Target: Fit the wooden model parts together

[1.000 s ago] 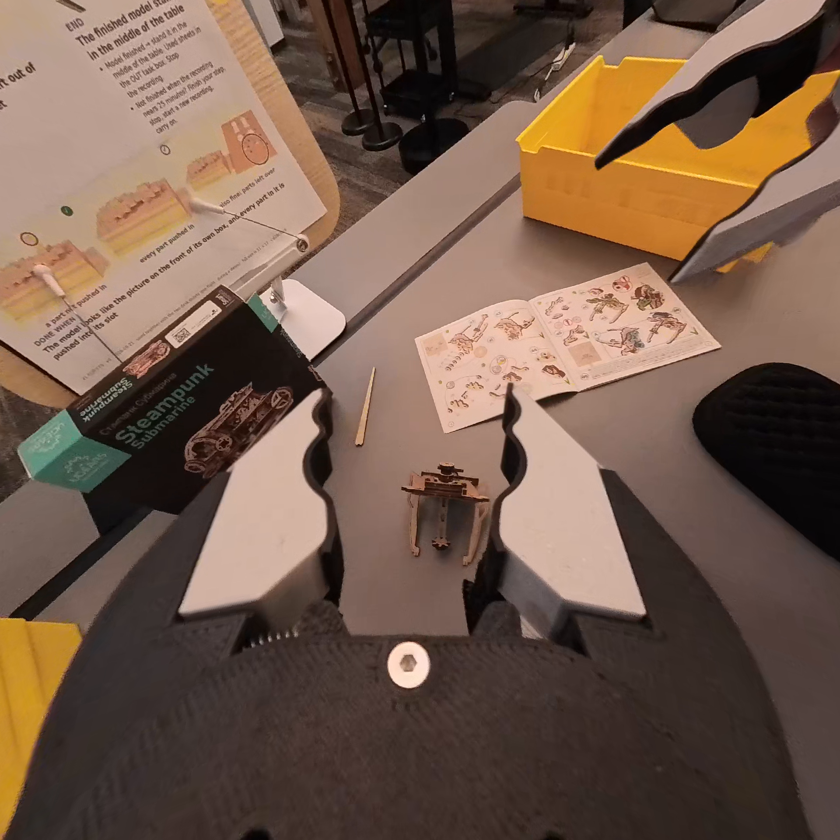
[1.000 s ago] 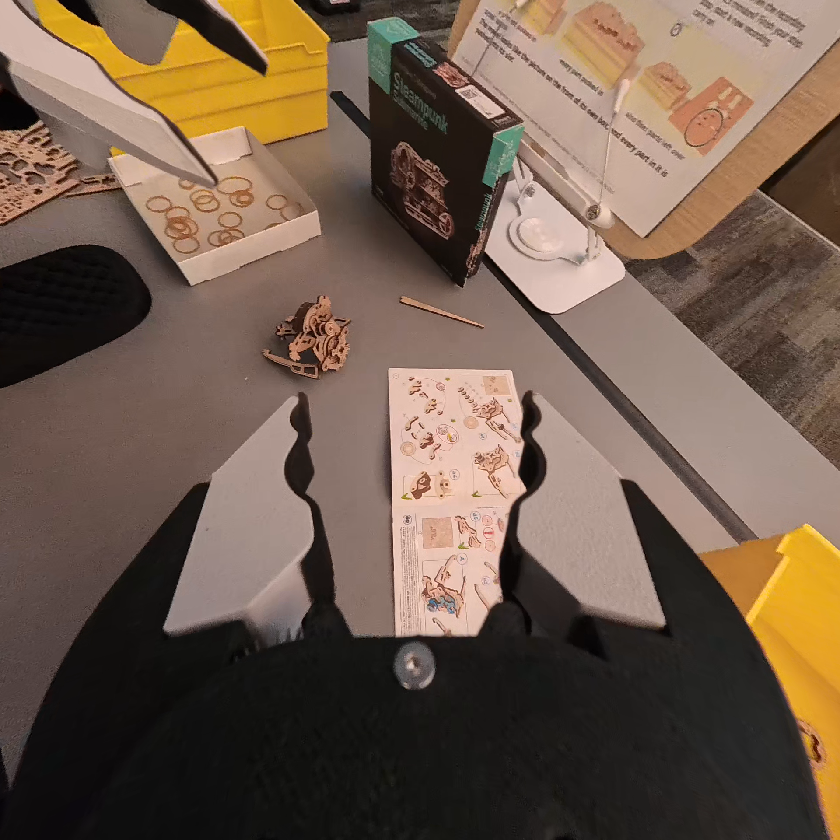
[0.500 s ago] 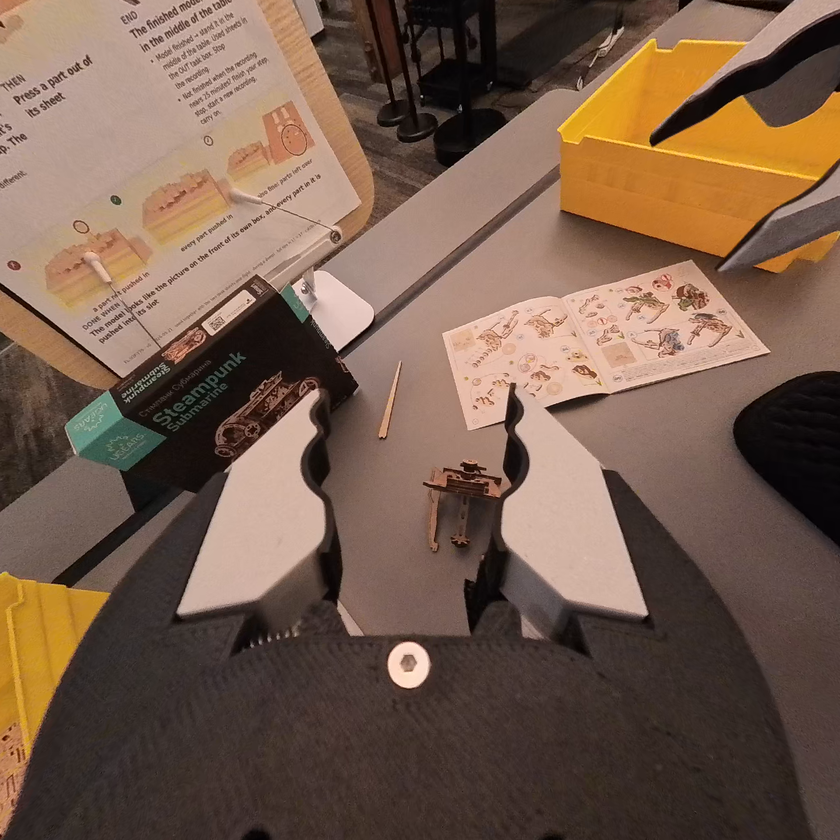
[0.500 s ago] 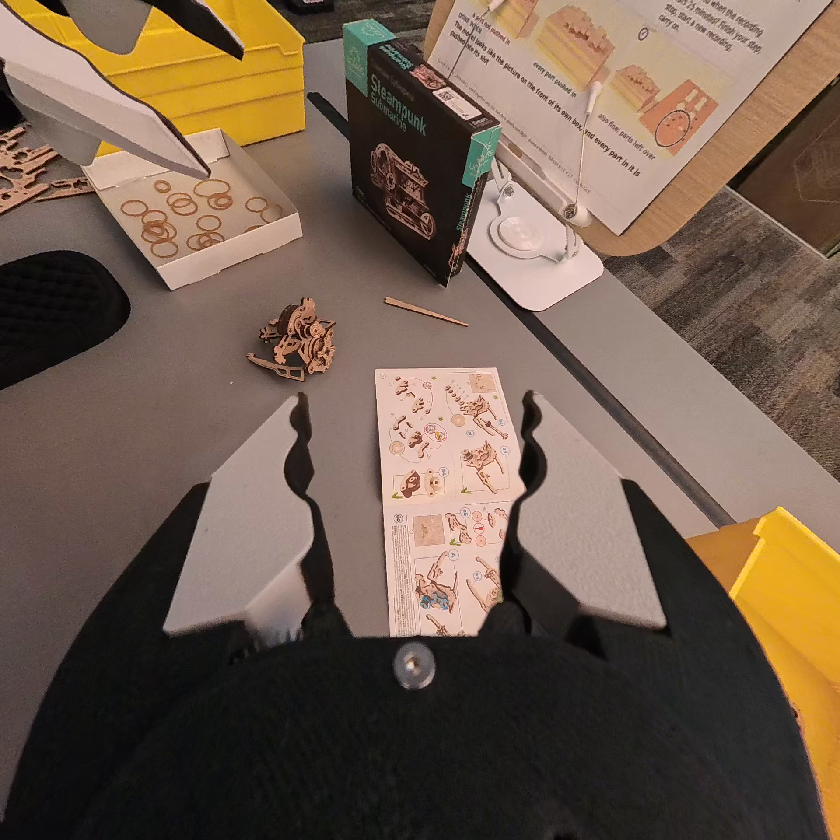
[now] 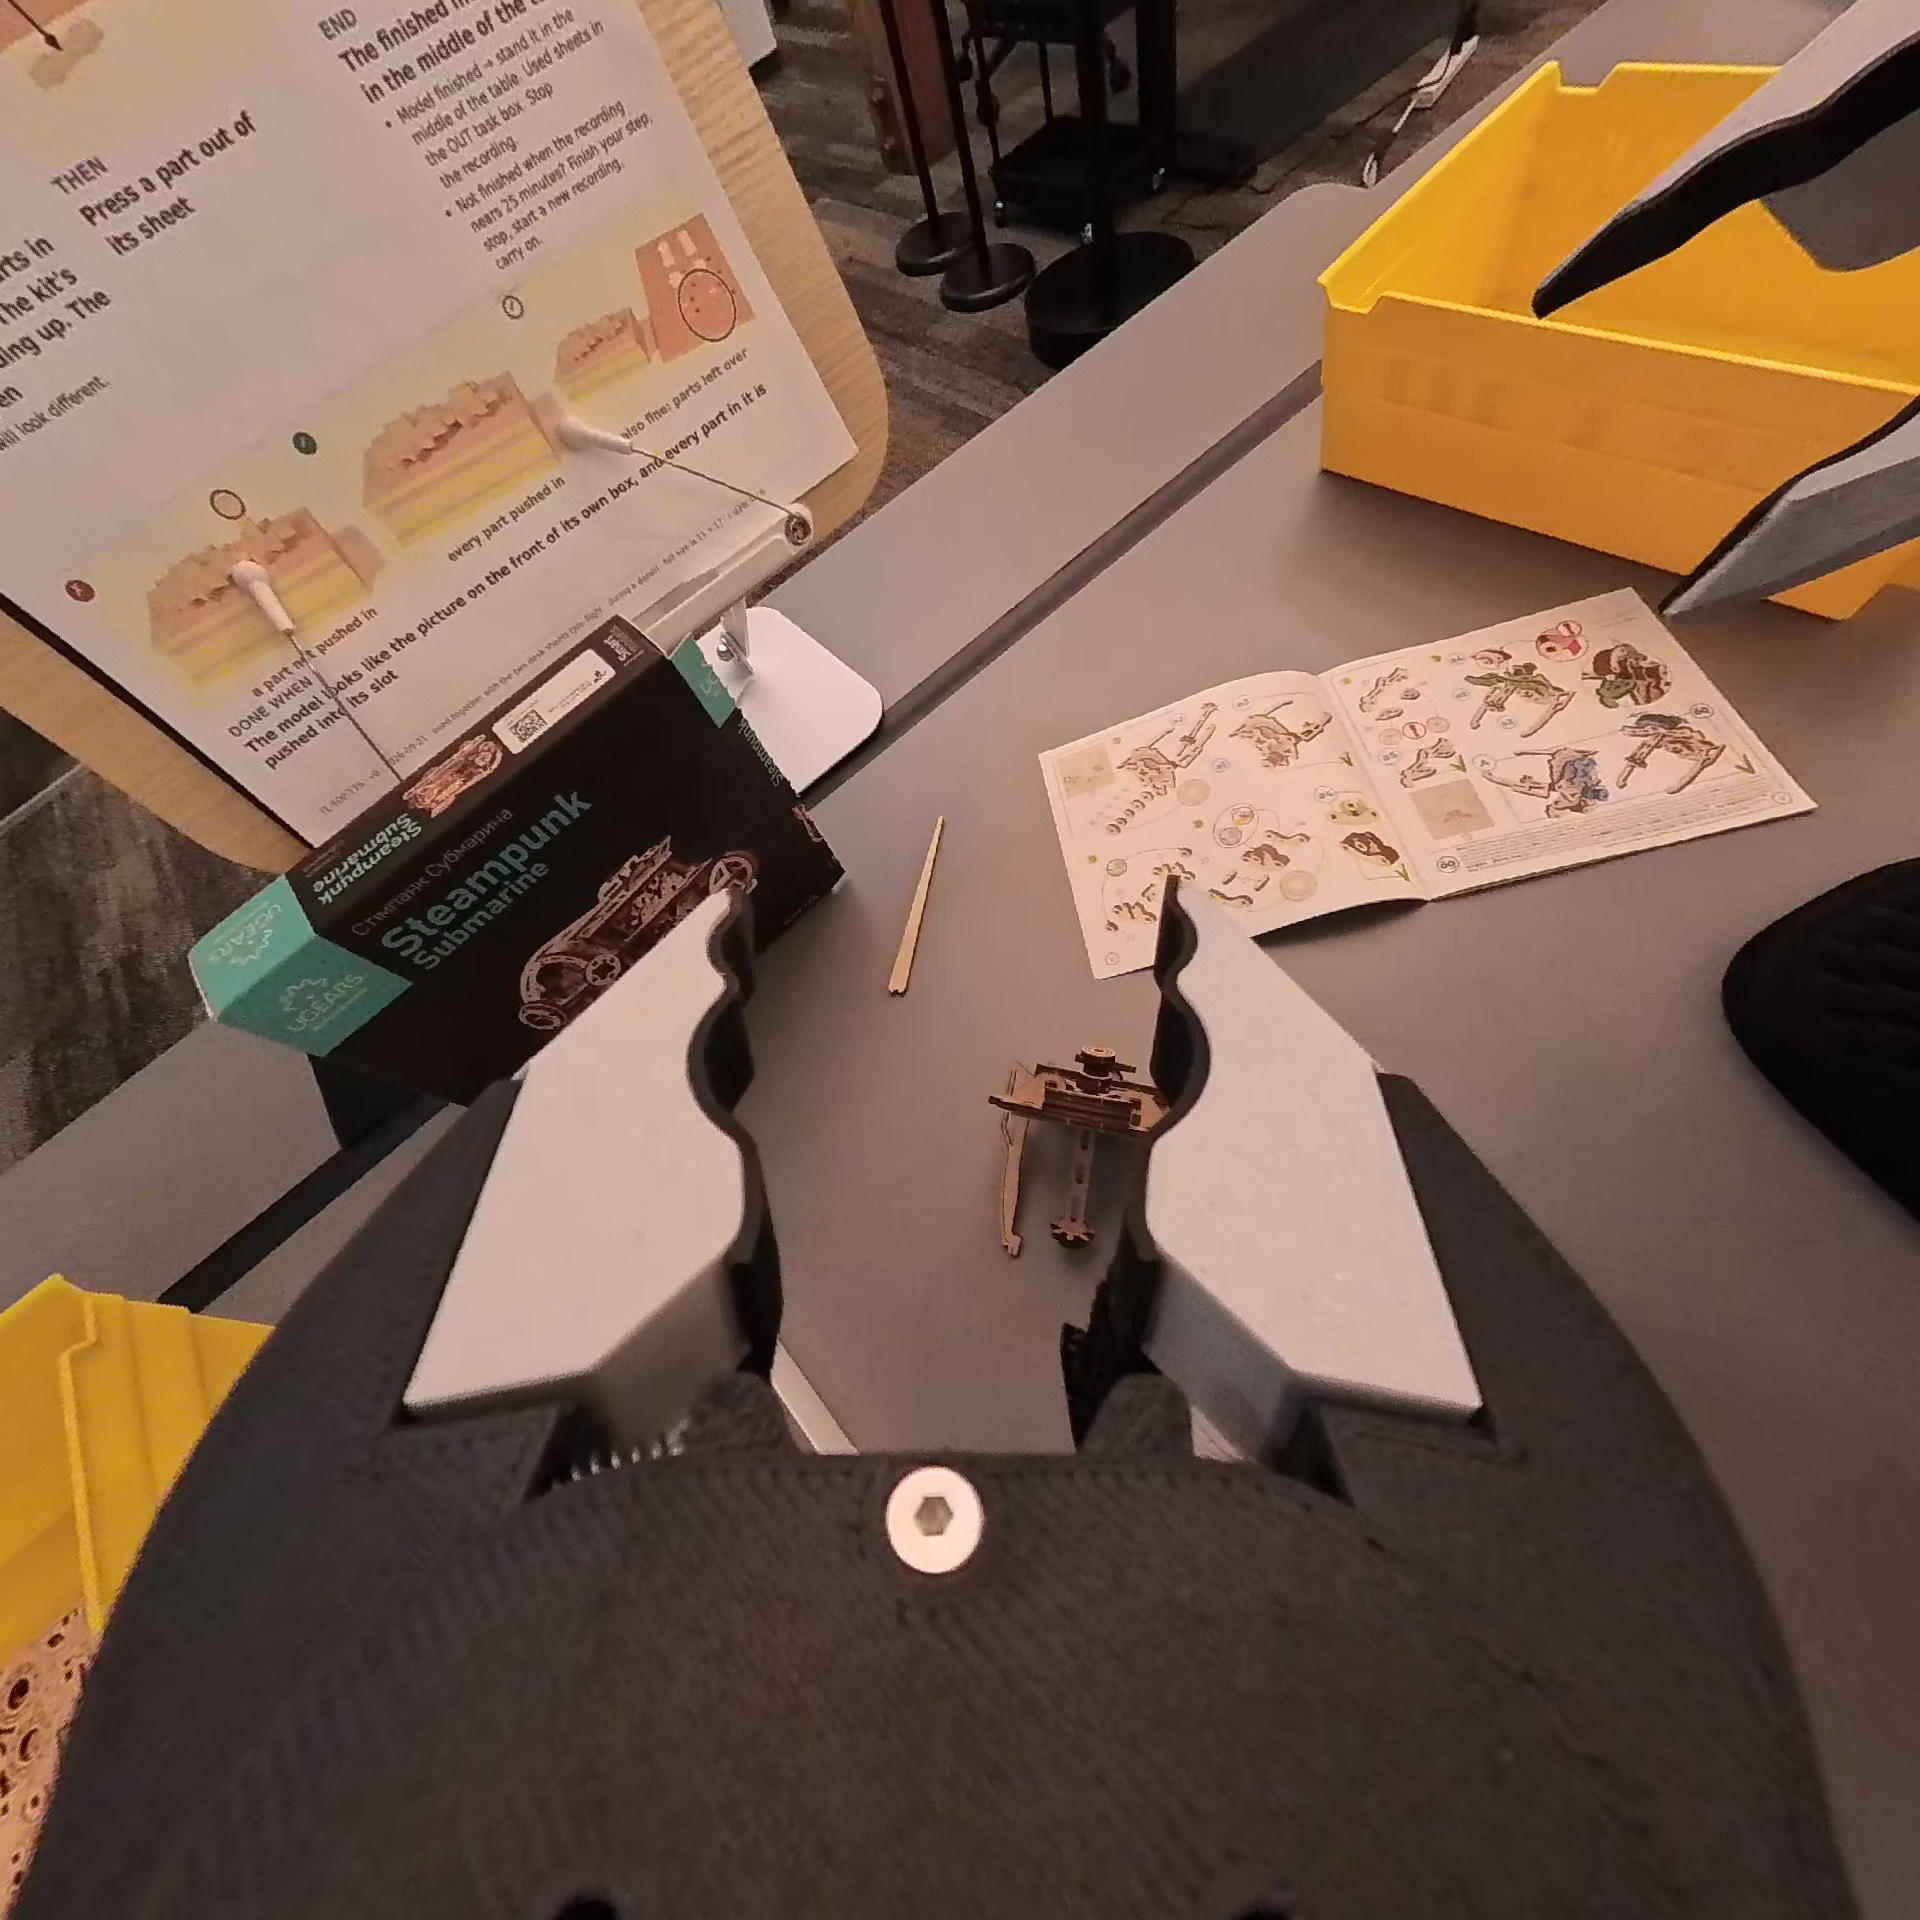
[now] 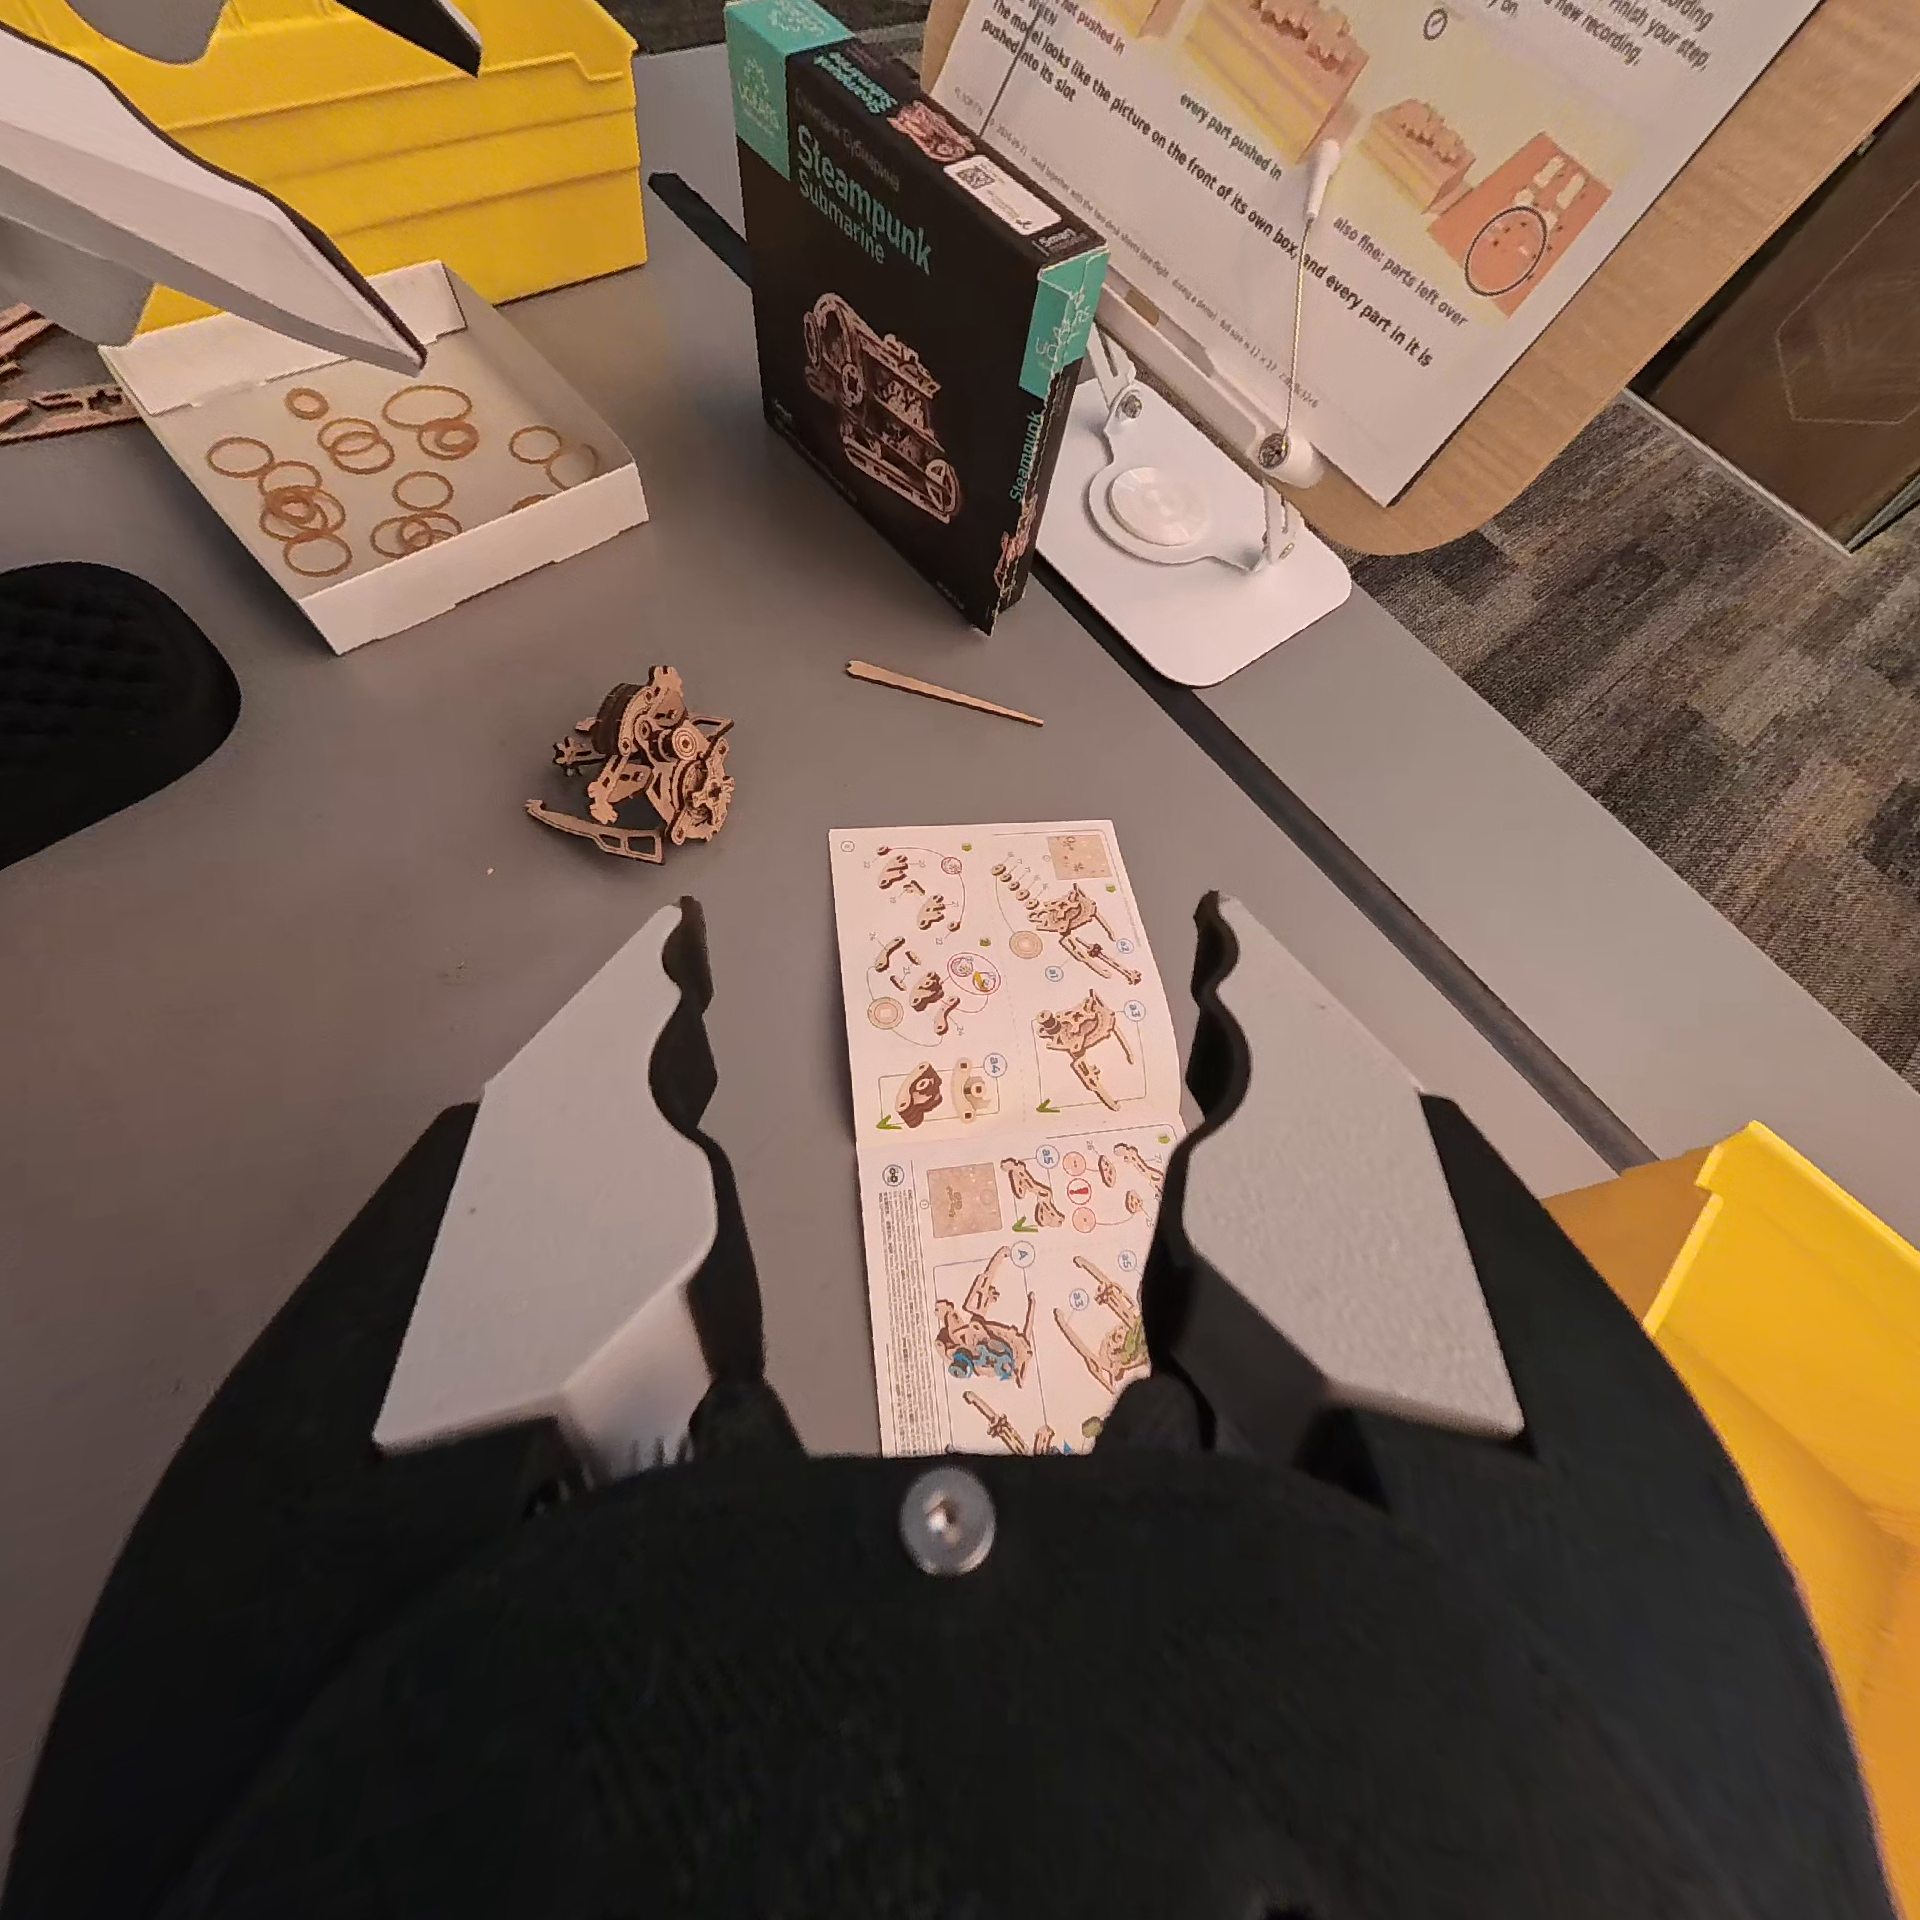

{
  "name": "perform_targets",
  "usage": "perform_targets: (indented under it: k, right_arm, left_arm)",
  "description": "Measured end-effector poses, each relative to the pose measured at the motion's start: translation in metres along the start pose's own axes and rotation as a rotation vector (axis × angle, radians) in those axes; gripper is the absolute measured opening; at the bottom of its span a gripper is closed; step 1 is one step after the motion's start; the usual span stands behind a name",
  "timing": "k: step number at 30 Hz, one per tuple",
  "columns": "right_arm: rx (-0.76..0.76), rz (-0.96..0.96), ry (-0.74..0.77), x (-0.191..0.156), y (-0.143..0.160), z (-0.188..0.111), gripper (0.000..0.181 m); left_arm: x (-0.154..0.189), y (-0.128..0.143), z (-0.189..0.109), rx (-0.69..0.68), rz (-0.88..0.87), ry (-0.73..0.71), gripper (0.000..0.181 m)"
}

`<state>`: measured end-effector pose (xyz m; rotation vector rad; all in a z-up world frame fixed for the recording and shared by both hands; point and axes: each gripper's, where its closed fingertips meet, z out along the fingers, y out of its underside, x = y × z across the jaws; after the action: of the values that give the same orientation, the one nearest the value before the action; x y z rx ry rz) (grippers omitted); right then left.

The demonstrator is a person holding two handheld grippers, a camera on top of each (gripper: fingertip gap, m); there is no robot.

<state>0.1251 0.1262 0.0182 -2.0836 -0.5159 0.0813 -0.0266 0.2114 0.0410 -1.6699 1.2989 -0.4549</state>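
Both grippers empty, fingers spread. Left gripper (image 5: pixel 951 1049) hovers over wooden model (image 5: pixel 1070 1138), mid-frame on surface (image 5: pixel 1455 1091). Right gripper (image 6: pixel 945 1029) above instruction booklet (image 6: pixel 1003 1039). Between-steps pause, likely; next: centre model, pinch gently.

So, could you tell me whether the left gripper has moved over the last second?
Yes. The left gripper has slid to its left: the wooden model lying on the table now sits against its right finger instead of midway.

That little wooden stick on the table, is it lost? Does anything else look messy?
The wooden stick lies alone between the kit box and the booklet. The half-built model rests tipped on its side. Nothing looks broken or spilled.
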Motion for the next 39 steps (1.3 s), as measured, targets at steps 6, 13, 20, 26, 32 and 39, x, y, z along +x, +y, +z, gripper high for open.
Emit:
perform_targets:
  k: [6,13,20,26,32,39]
  right_arm:
    - [-0.016,0.023,0.083,0.013,0.003,0.01,0.096]
    - [-0.078,0.001,0.382,0.053,0.014,0.028,0.103]
    - [-0.128,-0.052,0.434,0.056,0.021,0.036,0.102]
    - [-0.133,-0.039,0.407,0.054,0.023,0.038,0.102]
    - [-0.173,-0.039,0.395,0.055,0.032,0.046,0.102]
    - [-0.167,-0.036,0.398,0.056,0.032,0.045,0.102]
  left_arm:
    - [-0.002,0.002,0.006,-0.005,-0.005,-0.005,0.077]
    - [-0.023,0.015,0.028,-0.068,0.045,-0.158,0.077]
    - [-0.067,0.024,0.035,-0.156,0.247,-0.501,0.081]
    - [-0.086,0.013,0.028,-0.233,0.635,-0.811,0.086]
    - [-0.074,0.01,0.034,-0.237,0.73,-0.802,0.086]
    - [-0.069,0.011,0.037,-0.248,0.78,-0.789,0.084]
